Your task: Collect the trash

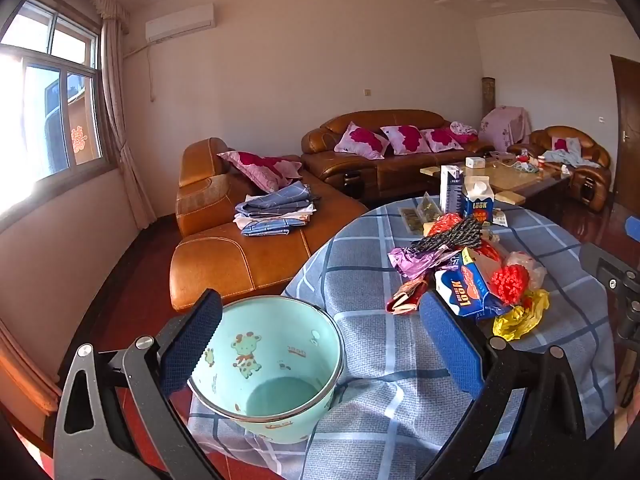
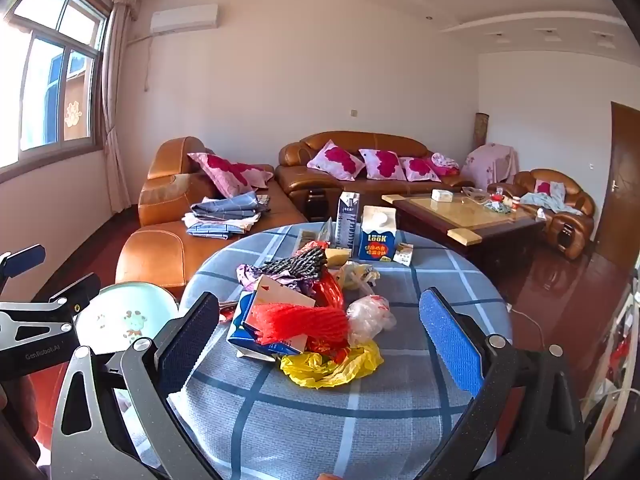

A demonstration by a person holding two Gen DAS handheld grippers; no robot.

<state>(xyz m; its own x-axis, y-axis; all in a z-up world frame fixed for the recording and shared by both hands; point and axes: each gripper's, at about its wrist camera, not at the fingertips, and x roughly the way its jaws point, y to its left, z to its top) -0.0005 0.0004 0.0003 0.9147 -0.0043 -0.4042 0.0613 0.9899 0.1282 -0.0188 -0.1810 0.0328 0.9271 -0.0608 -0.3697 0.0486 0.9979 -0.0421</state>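
Observation:
A heap of trash [image 2: 316, 312] lies on the round table with the blue checked cloth [image 2: 360, 408]: a flattened blue LOOK carton [image 2: 256, 336], red foam net [image 2: 304, 320], yellow plastic bag [image 2: 332, 364], clear bag [image 2: 368, 316], purple wrapper [image 2: 256, 272]. The heap also shows in the left wrist view [image 1: 468, 276]. A mint green bin [image 1: 272, 364] with a giraffe print stands at the table's left edge, empty. My left gripper [image 1: 320, 344] is open around the bin's rim area. My right gripper [image 2: 320, 344] is open and empty, just before the heap.
Two upright cartons [image 2: 376, 236] stand at the table's far side. Brown leather sofas [image 2: 360, 168] with pink pillows, folded blue cloths [image 2: 224, 216] and a coffee table [image 2: 472, 216] lie beyond. The left gripper's body [image 2: 36, 320] shows at the left of the right wrist view.

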